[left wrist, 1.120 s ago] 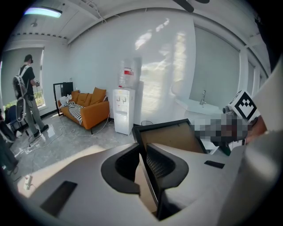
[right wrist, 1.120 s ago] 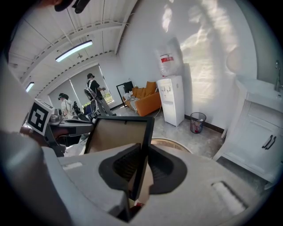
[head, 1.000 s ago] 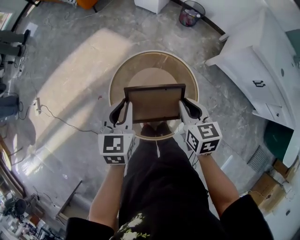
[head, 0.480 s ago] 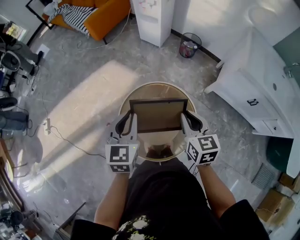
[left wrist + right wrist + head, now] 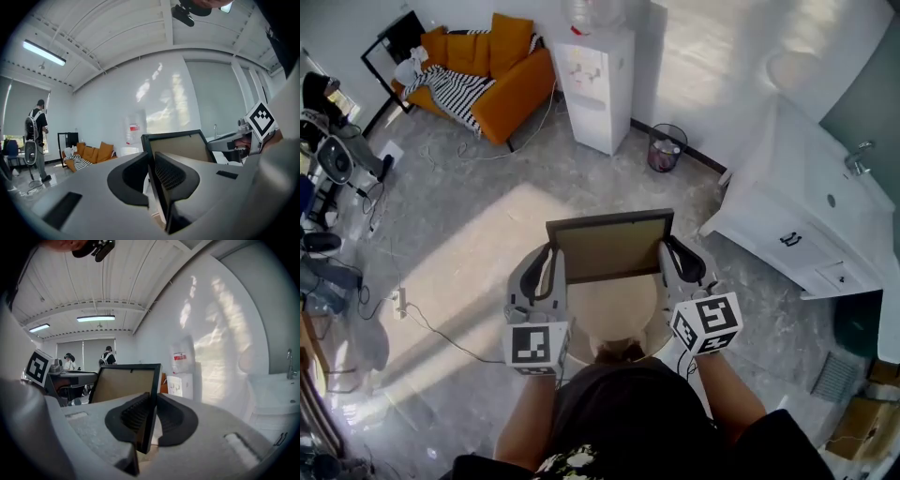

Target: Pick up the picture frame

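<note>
Left claw (image 5: 555,261) and right claw (image 5: 668,255) clamp the picture frame (image 5: 609,246) by its sides, front hidden.

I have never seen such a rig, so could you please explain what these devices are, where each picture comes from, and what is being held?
A person holds a hand-operated two-jaw gripper in each hand. The head view looks down from the person's head: the left gripper and right gripper each clamp one side edge of the picture frame, held over a round table. The other two pictures come from cameras riding on each gripper, looking along its jaws at the frame's edge.
</note>
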`<state>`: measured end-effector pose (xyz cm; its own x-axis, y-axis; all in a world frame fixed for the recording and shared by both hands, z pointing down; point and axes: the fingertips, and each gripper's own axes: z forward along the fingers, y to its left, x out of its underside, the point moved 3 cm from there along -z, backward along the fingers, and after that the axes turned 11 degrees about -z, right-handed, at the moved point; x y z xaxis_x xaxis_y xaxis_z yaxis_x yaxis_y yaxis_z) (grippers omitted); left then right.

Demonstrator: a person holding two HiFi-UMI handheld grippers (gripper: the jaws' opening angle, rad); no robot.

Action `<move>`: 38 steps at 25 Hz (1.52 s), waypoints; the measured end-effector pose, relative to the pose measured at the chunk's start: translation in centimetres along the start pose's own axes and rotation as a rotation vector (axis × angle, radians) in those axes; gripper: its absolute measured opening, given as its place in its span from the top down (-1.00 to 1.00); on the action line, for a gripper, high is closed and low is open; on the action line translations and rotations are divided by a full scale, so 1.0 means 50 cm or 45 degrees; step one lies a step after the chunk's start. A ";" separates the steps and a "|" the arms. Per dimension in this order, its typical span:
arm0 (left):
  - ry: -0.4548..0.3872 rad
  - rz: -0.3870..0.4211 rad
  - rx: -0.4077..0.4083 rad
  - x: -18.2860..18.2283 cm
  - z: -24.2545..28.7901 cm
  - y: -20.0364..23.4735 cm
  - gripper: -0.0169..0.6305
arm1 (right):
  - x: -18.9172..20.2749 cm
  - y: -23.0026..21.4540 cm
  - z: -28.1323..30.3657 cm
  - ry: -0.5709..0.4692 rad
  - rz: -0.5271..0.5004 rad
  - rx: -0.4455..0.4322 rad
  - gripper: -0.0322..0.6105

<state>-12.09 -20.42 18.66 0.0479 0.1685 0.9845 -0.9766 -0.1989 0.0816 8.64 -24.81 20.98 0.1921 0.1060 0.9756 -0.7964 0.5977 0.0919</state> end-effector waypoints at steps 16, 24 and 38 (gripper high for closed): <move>-0.350 0.117 0.030 -0.255 -0.027 -0.041 0.77 | -0.258 -0.050 -0.065 -0.363 -0.136 0.088 0.76; -0.518 0.135 0.049 -0.344 -0.076 -0.065 0.77 | -0.343 -0.046 -0.114 -0.516 -0.189 0.109 0.77; -0.528 0.089 0.038 -0.372 -0.073 -0.074 0.77 | -0.383 -0.056 -0.115 -0.574 -0.233 0.122 0.77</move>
<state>-10.15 -19.28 -0.54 0.0677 -0.2479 0.9664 -0.9743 -0.2249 0.0106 10.48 -23.92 0.89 0.0835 -0.3605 0.9290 -0.8258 0.4968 0.2670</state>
